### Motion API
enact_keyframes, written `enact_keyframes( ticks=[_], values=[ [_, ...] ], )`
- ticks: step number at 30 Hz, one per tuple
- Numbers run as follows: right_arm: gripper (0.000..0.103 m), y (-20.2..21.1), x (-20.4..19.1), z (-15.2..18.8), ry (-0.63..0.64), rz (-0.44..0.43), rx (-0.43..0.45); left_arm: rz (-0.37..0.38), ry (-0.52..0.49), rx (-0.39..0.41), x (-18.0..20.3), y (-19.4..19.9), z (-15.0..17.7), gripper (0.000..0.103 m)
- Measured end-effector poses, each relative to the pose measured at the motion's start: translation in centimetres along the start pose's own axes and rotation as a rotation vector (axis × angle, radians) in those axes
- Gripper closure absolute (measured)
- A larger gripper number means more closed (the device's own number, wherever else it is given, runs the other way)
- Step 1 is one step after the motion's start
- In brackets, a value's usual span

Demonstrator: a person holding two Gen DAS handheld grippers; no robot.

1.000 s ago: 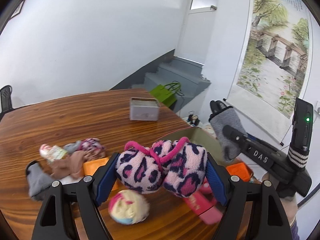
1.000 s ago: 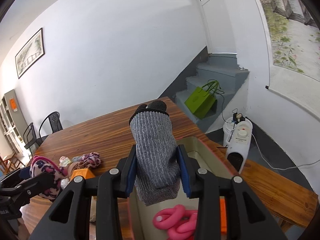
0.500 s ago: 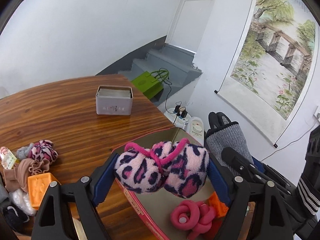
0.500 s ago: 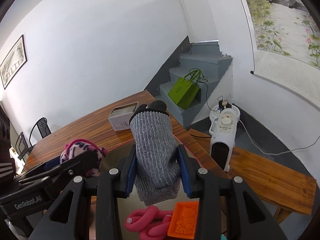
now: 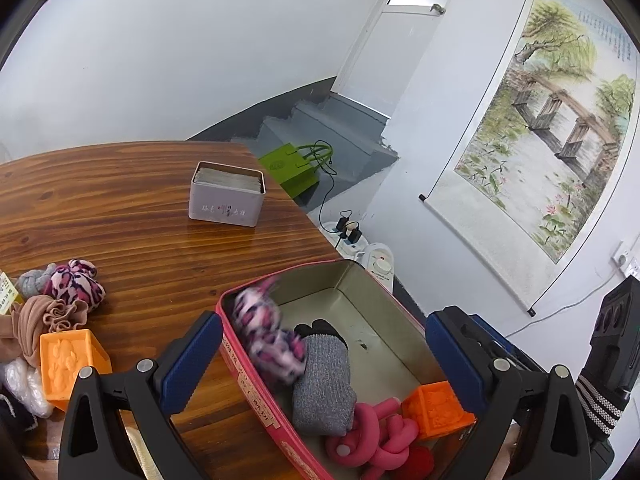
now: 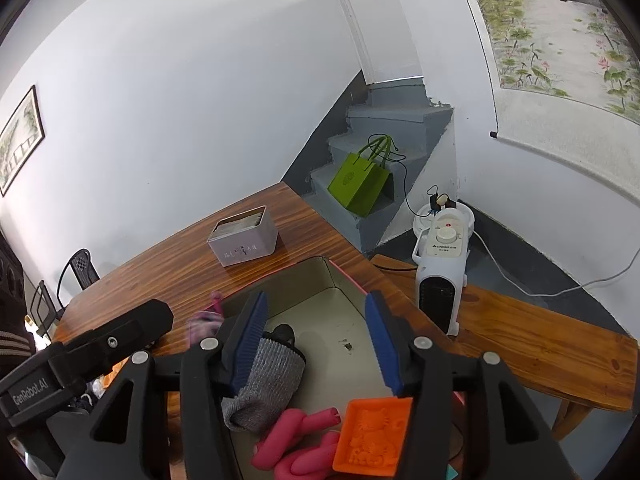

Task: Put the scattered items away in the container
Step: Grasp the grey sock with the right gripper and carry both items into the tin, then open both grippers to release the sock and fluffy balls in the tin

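Both grippers wide open, empty, over red tin; soft, light leopard sock blurred at 10 o'clock; pinch mid-bulk.

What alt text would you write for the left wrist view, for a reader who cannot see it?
The open left gripper hangs over a red tin on a wooden table; a blurred pink leopard sock is dropping beside a grey sock, a pink foam twist and an orange block.

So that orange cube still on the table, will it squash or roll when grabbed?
The orange cube probably keeps its shape: its edges and embossed faces look crisp. Flat sides suggest it won't roll. It looks like light moulded plastic or foam, though that is uncertain.
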State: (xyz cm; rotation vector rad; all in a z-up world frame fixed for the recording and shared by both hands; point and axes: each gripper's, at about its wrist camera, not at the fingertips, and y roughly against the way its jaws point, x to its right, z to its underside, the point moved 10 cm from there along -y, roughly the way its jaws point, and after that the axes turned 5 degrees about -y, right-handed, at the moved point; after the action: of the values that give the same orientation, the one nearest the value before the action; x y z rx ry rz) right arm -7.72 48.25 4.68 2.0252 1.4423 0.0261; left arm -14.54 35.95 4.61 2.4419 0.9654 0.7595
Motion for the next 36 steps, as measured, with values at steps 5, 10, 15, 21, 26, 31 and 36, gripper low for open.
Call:
enact_keyframes(
  ticks=[5, 10, 15, 21, 26, 31, 36],
  values=[
    [0.044, 0.0, -0.2, 0.2, 0.008, -0.004, 0.003, -0.008, 0.018, 0.007, -0.7, 0.6, -0.1, 0.001],
    [0.044, -0.1, -0.3, 0.5, 0.006, -0.006, -0.001, -0.023, 0.022, 0.01, -1.2, 1.0, 0.0, 0.001],
    [0.044, -0.1, -0.5, 0.6, 0.011, -0.008, -0.001, -0.037, 0.032, 0.018, -1.7, 1.6, 0.0, 0.001],
    [0.044, -0.3, -1.2, 1.1, 0.03, -0.013, -0.004, -0.057, 0.057, 0.032, -3.1, 3.0, -0.1, 0.001],
    [0.044, -0.5, -1.8, 1.7, 0.05, -0.016, -0.009, -0.106, 0.073, 0.044, -5.2, 4.6, 0.2, 0.001],
    [0.044, -0.6, -2.5, 2.3, 0.08, -0.006, -0.001, -0.153, 0.104, 0.052, -8.1, 6.8, 0.8, 0.001],
    [0.044, -0.2, -3.7, 2.7, 0.124, -0.004, 0.022, -0.222, 0.127, 0.074, -11.7, 10.1, 1.3, 0.001]
  ],
)
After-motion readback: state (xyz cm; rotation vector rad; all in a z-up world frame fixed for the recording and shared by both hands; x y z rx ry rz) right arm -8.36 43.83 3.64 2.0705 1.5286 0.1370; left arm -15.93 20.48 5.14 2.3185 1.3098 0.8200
